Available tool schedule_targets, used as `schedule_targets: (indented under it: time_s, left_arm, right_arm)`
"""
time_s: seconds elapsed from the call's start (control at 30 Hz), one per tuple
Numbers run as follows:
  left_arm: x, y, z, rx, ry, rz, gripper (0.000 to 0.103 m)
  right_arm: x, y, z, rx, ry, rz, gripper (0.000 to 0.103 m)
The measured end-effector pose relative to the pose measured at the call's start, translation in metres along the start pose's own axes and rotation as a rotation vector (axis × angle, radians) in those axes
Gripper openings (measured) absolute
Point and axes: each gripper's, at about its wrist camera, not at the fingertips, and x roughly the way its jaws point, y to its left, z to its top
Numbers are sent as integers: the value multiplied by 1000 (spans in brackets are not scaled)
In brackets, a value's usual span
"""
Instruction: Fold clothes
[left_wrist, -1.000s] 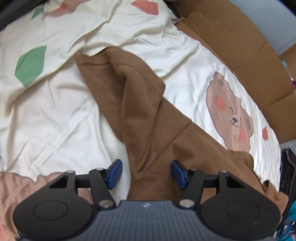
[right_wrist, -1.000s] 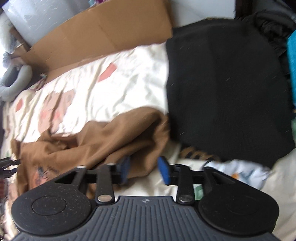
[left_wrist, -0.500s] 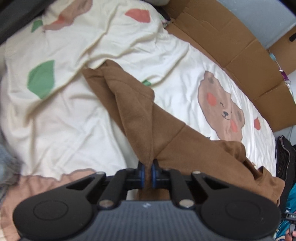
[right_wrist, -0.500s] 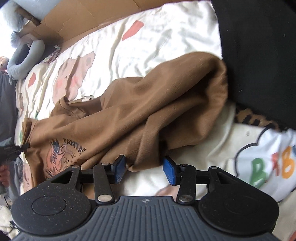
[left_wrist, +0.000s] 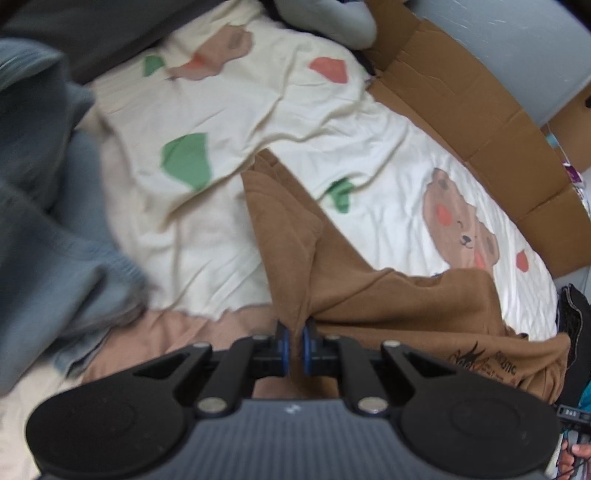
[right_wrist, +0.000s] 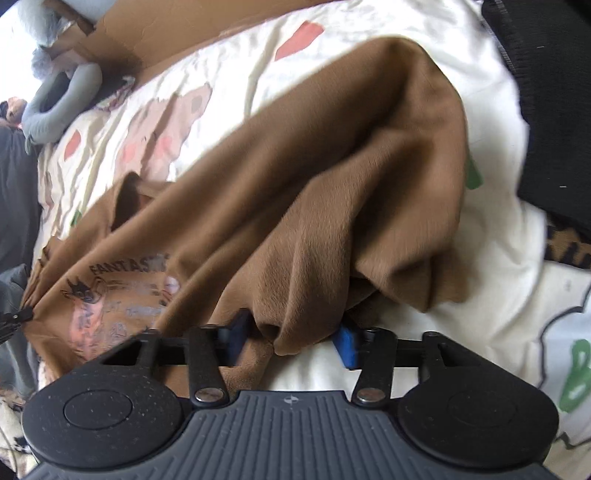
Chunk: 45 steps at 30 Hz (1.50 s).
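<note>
A brown printed T-shirt (left_wrist: 388, 295) lay rumpled and bunched across a cartoon-bear bedsheet (left_wrist: 369, 147), with no flat fold showing. The left tongs (left_wrist: 293, 345) were pinched tight on a gathered edge of the shirt; the right tongs (right_wrist: 291, 339) stood wide, a hanging fold of the cloth between their blue pads. Judged from that, smoothing and every fold remained. A black garment (right_wrist: 546, 110) lay beside it.

A bed's cream bear-print sheet (left_wrist: 369, 147) carries a crumpled brown shirt (left_wrist: 388, 295); black fabric (right_wrist: 546, 110) alongside.
</note>
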Motion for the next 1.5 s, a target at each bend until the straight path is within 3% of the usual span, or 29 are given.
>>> schedule_targets:
  time_s: [0.03,0.13,0.23,0.67,0.97,1.33,1.5]
  left_arm:
    - [-1,3,-5,-7,5,7,7]
    - [-4,10,-18,-31,27,23,7]
    - [-10,12,-25,-39,29,31,7]
    - [-48,18,-58,-91,31,42,7]
    - [-47,30,-97,-148,97,65,7]
    - [-27,40,-159,-221,217,67,9]
    - [-36,34,-158,-209,239,81,14]
  right_arm:
    - [4,3,0,-13,4,-2,31]
    - [11,11,0,-45,6,-8,13]
    - [6,21,1,-75,-3,-4,7]
    - [-36,14,-6,-78,-35,-1,6]
    - [-53,1,-17,-62,-42,-10,6]
    - [-40,-22,-39,-45,24,-67,7]
    - [-47,-23,-41,-50,39,-78,11]
